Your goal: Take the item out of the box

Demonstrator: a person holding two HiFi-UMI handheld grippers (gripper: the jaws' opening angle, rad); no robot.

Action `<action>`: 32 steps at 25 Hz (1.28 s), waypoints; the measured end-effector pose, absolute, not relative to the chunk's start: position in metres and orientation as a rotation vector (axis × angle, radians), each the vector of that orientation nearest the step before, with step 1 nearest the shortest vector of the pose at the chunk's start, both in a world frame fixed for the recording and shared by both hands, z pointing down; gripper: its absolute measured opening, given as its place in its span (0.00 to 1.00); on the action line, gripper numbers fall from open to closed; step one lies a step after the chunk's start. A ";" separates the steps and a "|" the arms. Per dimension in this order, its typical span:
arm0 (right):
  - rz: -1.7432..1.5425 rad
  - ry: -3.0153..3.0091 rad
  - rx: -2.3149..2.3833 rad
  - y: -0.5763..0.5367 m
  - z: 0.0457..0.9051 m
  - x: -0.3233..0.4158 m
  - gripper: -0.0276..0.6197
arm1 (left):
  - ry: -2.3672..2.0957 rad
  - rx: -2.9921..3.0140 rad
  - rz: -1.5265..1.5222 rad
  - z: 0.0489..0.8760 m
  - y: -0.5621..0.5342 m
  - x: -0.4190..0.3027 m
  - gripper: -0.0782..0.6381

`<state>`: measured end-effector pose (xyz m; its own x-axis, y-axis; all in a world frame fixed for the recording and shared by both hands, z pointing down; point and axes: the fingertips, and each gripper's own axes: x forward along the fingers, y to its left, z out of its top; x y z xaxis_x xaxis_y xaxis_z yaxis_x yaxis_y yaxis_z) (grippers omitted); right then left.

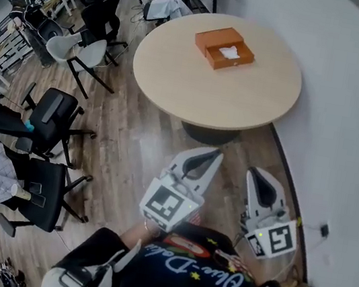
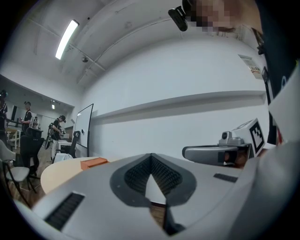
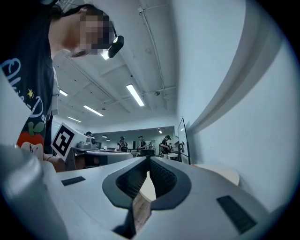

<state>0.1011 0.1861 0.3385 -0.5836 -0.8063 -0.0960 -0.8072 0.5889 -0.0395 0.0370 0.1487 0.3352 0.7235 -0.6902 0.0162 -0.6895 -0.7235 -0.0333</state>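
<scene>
An orange box (image 1: 225,48) lies open on the round beige table (image 1: 177,78), with a white item (image 1: 230,52) in its open part. Both grippers hang low in front of the person's dark shirt, well short of the table and above the wooden floor. My left gripper (image 1: 216,155) is shut with nothing in it, and so is my right gripper (image 1: 255,173). In the left gripper view the box (image 2: 93,162) shows far off on the table (image 2: 58,173), past the shut left gripper (image 2: 150,158). The right gripper view shows the shut right gripper (image 3: 150,162) and the table's edge (image 3: 222,174).
Black office chairs (image 1: 54,118) stand on the wooden floor to the left, and a white chair (image 1: 79,51) sits near the table. A white wall (image 1: 350,100) runs along the right. Several people stand at desks in the far room (image 3: 140,143).
</scene>
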 end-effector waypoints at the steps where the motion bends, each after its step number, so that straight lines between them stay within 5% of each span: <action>1: 0.010 2.716 -1.368 0.179 0.339 0.099 0.04 | 1.167 -2.883 -0.046 0.334 0.142 0.034 0.09; 32: 0.058 2.877 -1.233 -0.010 0.338 0.011 0.04 | 1.335 -2.848 -0.001 0.339 -0.029 -0.060 0.09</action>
<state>0.0113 -0.0099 0.3379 -0.6896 -0.7238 -0.0242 -0.7242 0.6890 0.0297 -0.0602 -0.0293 0.3394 0.6396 -0.7687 0.0025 -0.7687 -0.6396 0.0036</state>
